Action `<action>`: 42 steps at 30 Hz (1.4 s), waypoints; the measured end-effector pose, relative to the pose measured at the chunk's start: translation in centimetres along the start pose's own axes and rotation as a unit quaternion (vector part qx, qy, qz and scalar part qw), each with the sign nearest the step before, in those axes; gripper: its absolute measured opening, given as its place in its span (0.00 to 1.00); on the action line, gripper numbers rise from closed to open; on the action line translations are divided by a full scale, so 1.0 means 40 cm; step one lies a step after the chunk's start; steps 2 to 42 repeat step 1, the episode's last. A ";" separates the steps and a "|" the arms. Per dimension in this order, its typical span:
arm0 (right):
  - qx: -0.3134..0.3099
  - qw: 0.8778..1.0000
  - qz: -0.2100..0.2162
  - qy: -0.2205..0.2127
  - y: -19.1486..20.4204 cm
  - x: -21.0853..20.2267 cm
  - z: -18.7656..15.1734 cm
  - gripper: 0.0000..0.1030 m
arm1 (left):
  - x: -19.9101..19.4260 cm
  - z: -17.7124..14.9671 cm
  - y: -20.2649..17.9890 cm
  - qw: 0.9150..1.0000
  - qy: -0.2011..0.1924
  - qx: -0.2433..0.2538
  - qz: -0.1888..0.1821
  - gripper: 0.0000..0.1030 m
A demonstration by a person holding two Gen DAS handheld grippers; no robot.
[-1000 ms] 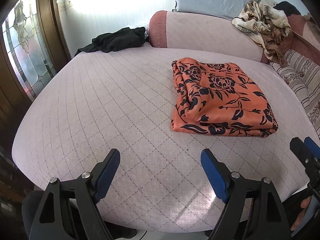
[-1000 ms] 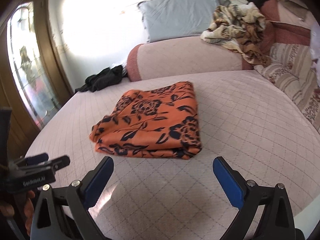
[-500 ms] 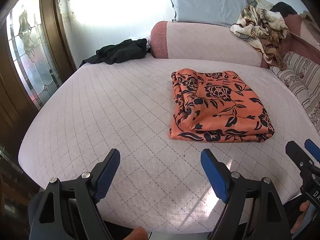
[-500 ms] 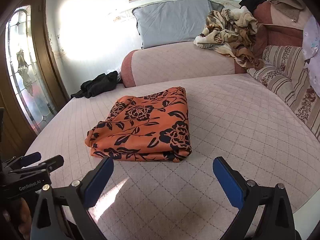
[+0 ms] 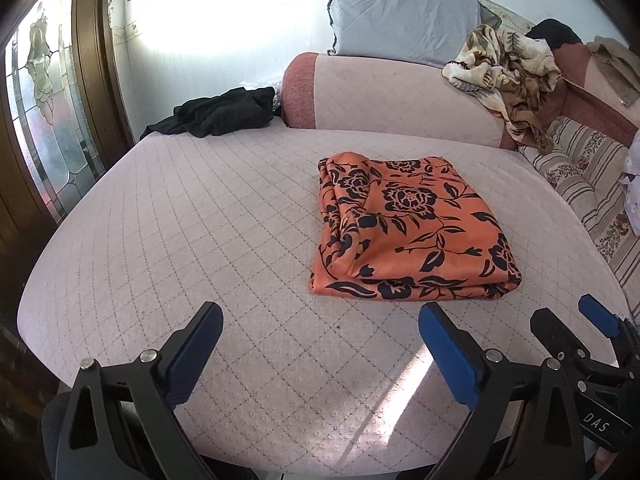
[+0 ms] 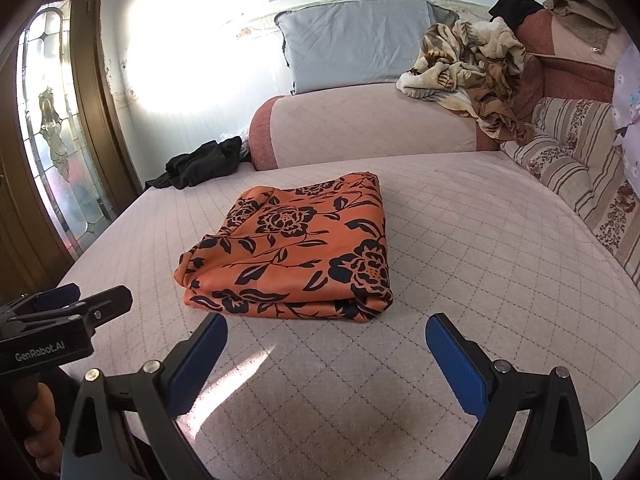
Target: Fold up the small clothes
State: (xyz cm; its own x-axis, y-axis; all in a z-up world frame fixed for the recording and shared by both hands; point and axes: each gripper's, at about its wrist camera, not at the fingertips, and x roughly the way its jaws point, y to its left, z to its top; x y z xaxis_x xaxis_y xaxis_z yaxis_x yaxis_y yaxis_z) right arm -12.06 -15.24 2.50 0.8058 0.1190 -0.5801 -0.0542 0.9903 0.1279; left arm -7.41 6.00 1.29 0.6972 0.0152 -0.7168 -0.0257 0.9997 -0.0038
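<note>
The orange floral garment (image 5: 412,232) lay folded into a neat rectangle on the quilted bed (image 5: 180,220), beyond both claws. The left claw (image 5: 320,344) was opening wide with nothing between its jaws; the right claw (image 6: 326,354) stood wide and empty.

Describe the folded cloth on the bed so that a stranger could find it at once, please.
On the quilted pink bed, look near the middle, in front of the long bolster. The folded cloth lies there alone as a flat rectangle. It is orange with black flowers, unlike the crumpled black garment at the far corner.
</note>
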 end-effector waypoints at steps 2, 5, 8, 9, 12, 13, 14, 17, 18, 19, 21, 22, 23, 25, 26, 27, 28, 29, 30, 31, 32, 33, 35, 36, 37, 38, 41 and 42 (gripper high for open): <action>0.001 1.000 0.000 0.000 -0.001 0.001 0.000 0.98 | 0.002 0.002 -0.003 1.000 0.002 0.001 -0.001 0.95; 0.001 1.000 0.000 0.000 -0.001 0.001 0.000 0.98 | 0.002 0.002 -0.003 1.000 0.002 0.001 -0.001 0.95; 0.001 1.000 0.000 0.000 -0.001 0.001 0.000 0.98 | 0.002 0.002 -0.003 1.000 0.002 0.001 -0.001 0.95; 0.001 1.000 0.000 0.000 -0.001 0.001 0.000 0.98 | 0.002 0.002 -0.003 1.000 0.002 0.001 -0.001 0.95; 0.001 1.000 0.000 0.000 -0.001 0.001 0.000 0.98 | 0.002 0.002 -0.003 1.000 0.002 0.001 -0.001 0.95; 0.001 1.000 0.000 0.000 -0.001 0.001 0.000 0.98 | 0.002 0.002 -0.003 1.000 0.002 0.001 -0.001 0.95; 0.001 1.000 0.000 0.000 -0.001 0.001 0.000 0.98 | 0.002 0.002 -0.003 1.000 0.002 0.001 -0.001 0.95; 0.001 1.000 0.000 0.000 -0.001 0.001 0.000 0.98 | 0.002 0.002 -0.003 1.000 0.002 0.001 -0.001 0.95; 0.001 1.000 0.000 0.000 -0.001 0.001 0.000 0.98 | 0.002 0.002 -0.003 1.000 0.002 0.001 -0.001 0.95; 0.001 1.000 0.000 0.000 -0.001 0.001 0.000 0.98 | 0.002 0.002 -0.003 1.000 0.002 0.001 -0.001 0.95; 0.001 1.000 0.000 0.000 -0.001 0.001 0.000 0.98 | 0.002 0.002 -0.003 1.000 0.002 0.001 -0.001 0.95; 0.001 1.000 0.000 0.000 -0.001 0.001 0.000 0.98 | 0.002 0.002 -0.003 1.000 0.002 0.001 -0.001 0.95; 0.001 1.000 0.000 0.000 -0.001 0.001 0.000 0.98 | 0.002 0.002 -0.003 1.000 0.002 0.001 -0.001 0.95; 0.001 1.000 0.000 0.000 -0.001 0.001 0.000 0.98 | 0.002 0.002 -0.003 1.000 0.002 0.001 -0.001 0.95; 0.001 1.000 0.000 0.000 -0.001 0.001 0.000 0.98 | 0.002 0.002 -0.003 1.000 0.002 0.001 -0.001 0.95; 0.001 1.000 0.000 0.000 -0.001 0.001 0.000 0.98 | 0.002 0.002 -0.003 1.000 0.002 0.001 -0.001 0.95; 0.001 1.000 0.000 0.000 -0.001 0.001 0.000 0.98 | 0.002 0.002 -0.003 1.000 0.002 0.001 -0.001 0.95; 0.001 1.000 0.000 0.000 -0.001 0.001 0.000 0.98 | 0.002 0.002 -0.003 1.000 0.002 0.001 -0.001 0.95; 0.001 1.000 0.000 0.000 -0.001 0.001 0.000 0.98 | 0.002 0.002 -0.003 1.000 0.002 0.001 -0.001 0.95; 0.001 1.000 0.000 0.000 -0.001 0.001 0.000 0.98 | 0.002 0.002 -0.003 1.000 0.002 0.001 -0.001 0.95; 0.001 1.000 0.000 0.000 -0.001 0.001 0.000 0.98 | 0.002 0.002 -0.003 1.000 0.002 0.001 -0.001 0.95; 0.001 1.000 0.000 0.000 -0.001 0.001 0.000 0.98 | 0.002 0.002 -0.003 1.000 0.002 0.001 -0.001 0.95; 0.001 1.000 0.000 0.000 -0.001 0.001 0.000 0.98 | 0.002 0.002 -0.003 1.000 0.002 0.001 -0.001 0.95; 0.001 1.000 0.000 0.000 -0.001 0.001 0.000 0.98 | 0.002 0.002 -0.003 1.000 0.002 0.001 -0.001 0.95; 0.001 1.000 0.000 0.000 -0.001 0.001 0.000 0.98 | 0.002 0.002 -0.003 1.000 0.002 0.001 -0.001 0.95; 0.001 1.000 0.000 0.000 -0.001 0.001 0.000 0.98 | 0.002 0.002 -0.003 1.000 0.002 0.001 -0.001 0.95; 0.001 1.000 0.000 0.000 -0.001 0.001 0.000 0.98 | 0.002 0.002 -0.003 1.000 0.002 0.001 -0.001 0.95; 0.001 1.000 0.000 0.000 -0.001 0.001 0.000 0.98 | 0.002 0.002 -0.003 1.000 0.002 0.001 -0.001 0.95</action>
